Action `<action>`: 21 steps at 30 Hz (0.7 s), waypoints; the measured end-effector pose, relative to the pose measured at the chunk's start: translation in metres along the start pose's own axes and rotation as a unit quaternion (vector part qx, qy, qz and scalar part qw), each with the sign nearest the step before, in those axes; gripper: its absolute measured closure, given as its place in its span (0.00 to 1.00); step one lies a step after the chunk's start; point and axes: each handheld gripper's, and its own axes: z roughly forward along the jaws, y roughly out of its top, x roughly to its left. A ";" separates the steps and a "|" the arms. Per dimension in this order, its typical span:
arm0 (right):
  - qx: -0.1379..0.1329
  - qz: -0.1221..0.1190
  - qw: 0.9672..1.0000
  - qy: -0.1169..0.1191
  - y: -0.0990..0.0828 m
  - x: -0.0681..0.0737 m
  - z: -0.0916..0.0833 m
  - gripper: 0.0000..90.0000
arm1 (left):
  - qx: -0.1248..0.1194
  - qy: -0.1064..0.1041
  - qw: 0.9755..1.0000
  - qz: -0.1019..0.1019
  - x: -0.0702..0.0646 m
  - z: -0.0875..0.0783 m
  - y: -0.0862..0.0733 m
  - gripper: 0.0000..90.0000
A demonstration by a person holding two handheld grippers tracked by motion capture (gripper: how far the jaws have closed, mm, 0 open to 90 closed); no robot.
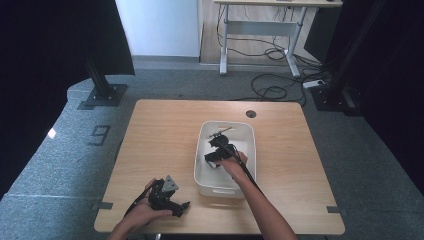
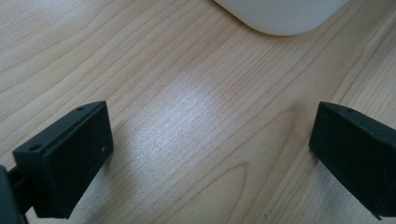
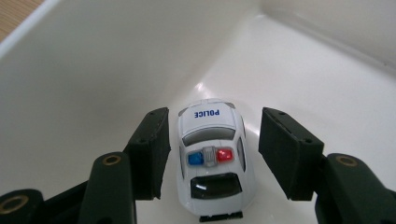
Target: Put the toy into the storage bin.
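At the lower left of the high view the left gripper [image 1: 172,204] lies low on the wooden table [image 1: 160,130], held in the person's left hand [image 1: 142,212] near the front edge. In the left gripper view its jaws stand spread wide with only bare wood between them, and the rounded corner of the white bin [image 2: 280,16] sits at the top of the frame, a little way off. This gripper looks idle and takes no part in the work for now.

Moving right, the white bin [image 1: 200,165] stands at the middle of the table in the high view, and the right gripper [image 1: 216,145] reaches down into it from the person's right hand [image 1: 235,162].

In the right gripper view, the toy police car [image 3: 212,156] rests on the floor of the bin [image 3: 327,84], close to the corner where two walls meet at the upper part of the frame. The car sits between the jaws, roof up, with its blue and red lights showing. The jaws are parted and a gap shows on each side, wider on the right, so neither pad presses on the car.

As I judge it, the car is placed in the bin and let go. What seems left is to lift the right gripper clear without knocking the car.
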 end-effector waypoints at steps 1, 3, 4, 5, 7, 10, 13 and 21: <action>0.002 0.004 1.000 0.003 -0.001 0.000 -0.002 0.46 | 0.000 0.000 1.000 0.000 0.000 0.000 0.000 0.00; 0.002 0.004 1.000 0.001 -0.002 -0.001 -0.006 0.46 | 0.001 0.000 1.000 0.001 0.000 0.000 0.000 0.00; 0.002 0.008 1.000 0.001 -0.003 -0.001 -0.007 0.46 | 0.001 0.000 1.000 0.001 0.000 0.000 0.000 0.00; 0.003 0.009 1.000 0.007 -0.004 -0.002 -0.009 0.45 | 0.001 0.000 1.000 0.001 0.000 0.000 0.000 0.00; 0.006 0.007 1.000 0.008 -0.005 -0.002 -0.011 0.45 | 0.000 0.000 1.000 0.001 0.000 0.000 0.000 0.00; 0.008 0.005 1.000 0.013 -0.008 -0.002 -0.012 0.45 | 0.001 0.000 1.000 0.001 0.000 0.000 0.000 0.00; 0.012 0.004 1.000 0.015 -0.011 -0.001 -0.012 0.45 | 0.001 0.000 1.000 0.001 0.000 0.000 0.000 0.00; 0.032 0.001 0.999 0.020 -0.015 0.001 -0.004 0.45 | 0.000 0.000 1.000 -0.001 0.000 0.000 0.000 0.00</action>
